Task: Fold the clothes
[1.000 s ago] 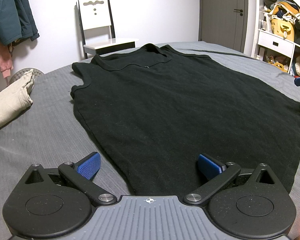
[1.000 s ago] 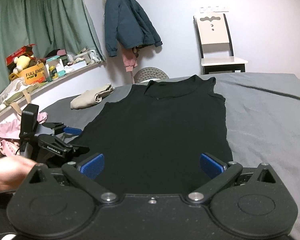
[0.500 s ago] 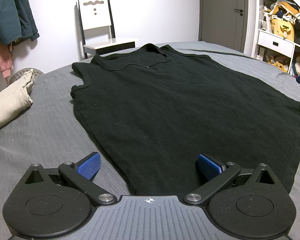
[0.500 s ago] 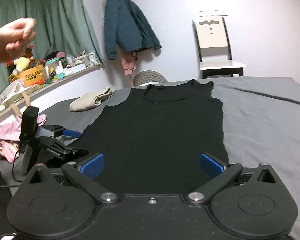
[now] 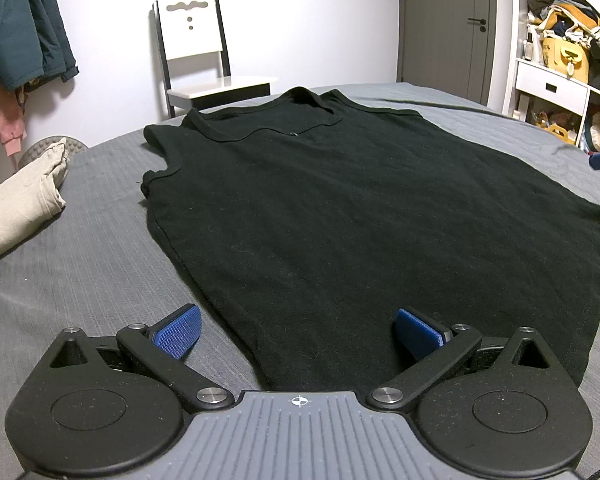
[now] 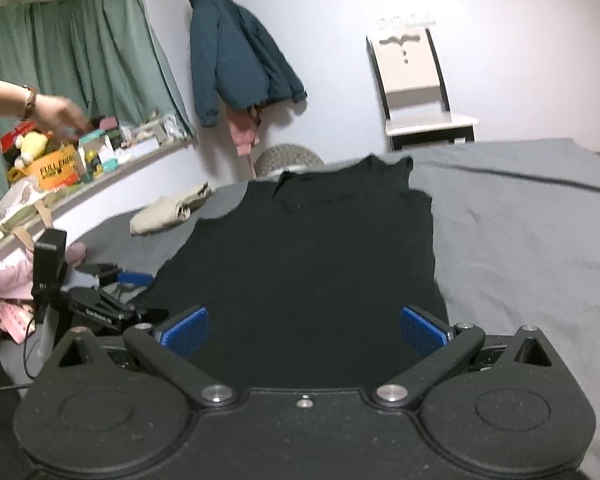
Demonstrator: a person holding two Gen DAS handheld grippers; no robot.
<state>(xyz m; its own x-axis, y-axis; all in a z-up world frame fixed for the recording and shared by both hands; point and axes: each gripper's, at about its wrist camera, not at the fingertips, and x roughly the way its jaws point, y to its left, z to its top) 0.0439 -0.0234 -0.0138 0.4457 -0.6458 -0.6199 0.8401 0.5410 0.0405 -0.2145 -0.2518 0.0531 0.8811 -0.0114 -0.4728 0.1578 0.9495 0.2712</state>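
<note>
Grey bed (image 5: 80, 248) holds black vest (image 5: 360, 208), neckline pointing away.

The right hand-held gripper (image 6: 304, 330) fills the near edge of the view, its blue-padded fingers (image 6: 186, 330) spread wide with nothing between them, poised at the near hem of a black sleeveless top (image 6: 312, 264). The top lies flat on a grey bed (image 6: 520, 240), neckline at the far end. At near left the left hand-held gripper (image 6: 116, 292) sits on the bed just beside the top's left edge, with no hand on it. A folded beige garment (image 6: 172, 210) lies farther left. A bare hand (image 6: 58, 114) with a wrist bracelet reaches over a cluttered shelf (image 6: 100, 184) before green curtains (image 6: 80, 60). A dark jacket (image 6: 236, 68) hangs on the far wall, left of a white chair (image 6: 416, 92).
</note>
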